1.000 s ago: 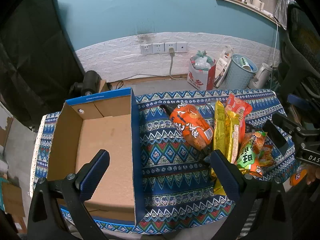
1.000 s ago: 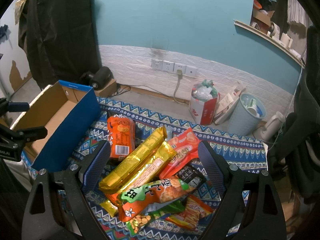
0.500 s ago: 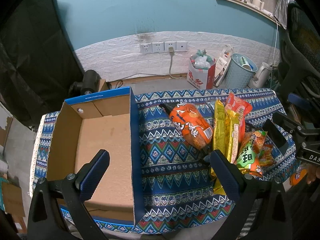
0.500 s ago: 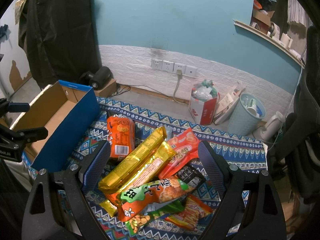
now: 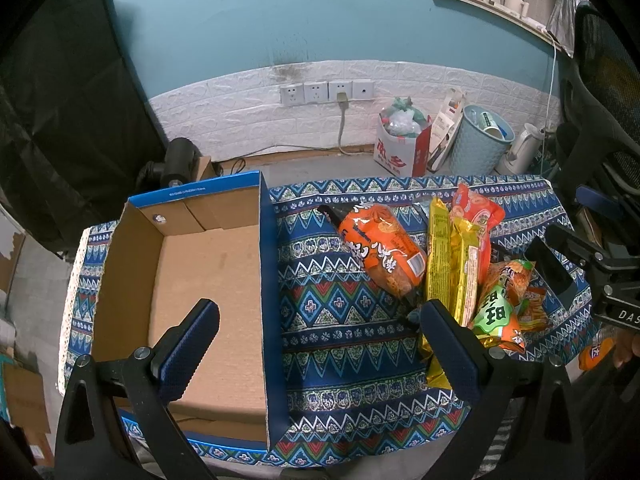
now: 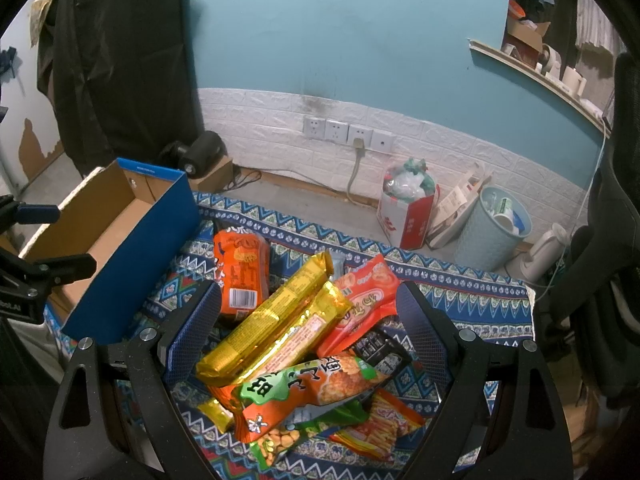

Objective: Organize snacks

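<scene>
Above the snack pile (image 6: 304, 344), right tongs (image 6: 308, 328) wide apart, empty.

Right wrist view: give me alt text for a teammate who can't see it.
The open right tool hovers over a pile of snack packets on a patterned tablecloth, holding nothing. Two gold packs, a red pack and a green-orange pack overlap; an orange bag lies leftward, beside an open cardboard box.
</scene>
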Motion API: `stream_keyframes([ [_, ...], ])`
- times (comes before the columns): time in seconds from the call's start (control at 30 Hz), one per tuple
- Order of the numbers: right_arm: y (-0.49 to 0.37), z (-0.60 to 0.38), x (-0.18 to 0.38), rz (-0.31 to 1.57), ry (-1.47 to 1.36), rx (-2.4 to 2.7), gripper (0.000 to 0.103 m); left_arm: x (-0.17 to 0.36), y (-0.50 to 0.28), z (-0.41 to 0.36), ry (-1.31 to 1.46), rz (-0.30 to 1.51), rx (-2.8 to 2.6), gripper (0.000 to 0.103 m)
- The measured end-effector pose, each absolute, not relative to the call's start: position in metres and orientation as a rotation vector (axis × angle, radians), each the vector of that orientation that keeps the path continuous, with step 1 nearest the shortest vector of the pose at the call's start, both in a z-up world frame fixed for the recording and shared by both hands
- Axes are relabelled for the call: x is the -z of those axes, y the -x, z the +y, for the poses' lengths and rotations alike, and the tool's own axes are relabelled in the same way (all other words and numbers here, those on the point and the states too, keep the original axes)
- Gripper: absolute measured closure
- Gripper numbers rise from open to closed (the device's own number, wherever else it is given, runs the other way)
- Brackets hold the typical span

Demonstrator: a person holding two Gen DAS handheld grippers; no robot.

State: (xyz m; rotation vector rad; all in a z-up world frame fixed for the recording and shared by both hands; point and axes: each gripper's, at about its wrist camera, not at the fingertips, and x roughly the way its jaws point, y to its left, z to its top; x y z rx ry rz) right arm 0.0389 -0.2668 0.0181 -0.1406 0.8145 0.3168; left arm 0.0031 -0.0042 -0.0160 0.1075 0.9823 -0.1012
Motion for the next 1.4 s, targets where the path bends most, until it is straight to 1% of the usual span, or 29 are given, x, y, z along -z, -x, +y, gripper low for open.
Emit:
stream_keyframes([
  [1.07, -0.041, -0.277, -0.010, 0.828, 0.134, -0.296, 0.016, 0.024, -0.015, -0.010, -0.115, 1.023, 0.108, 0.001],
  [1.23, -0.045, -0.289, -0.005, 0.855, 0.132, -0.250, 0.016, 0.035, -0.022, -0.015, -0.135, 1.035, 0.092, 0.001],
  [1.4, -0.053, -0.320, 0.016, 0.935, 0.096, -0.145, 0.016, 0.058, -0.030, -0.022, -0.135, 1.095, 0.106, 0.001],
])
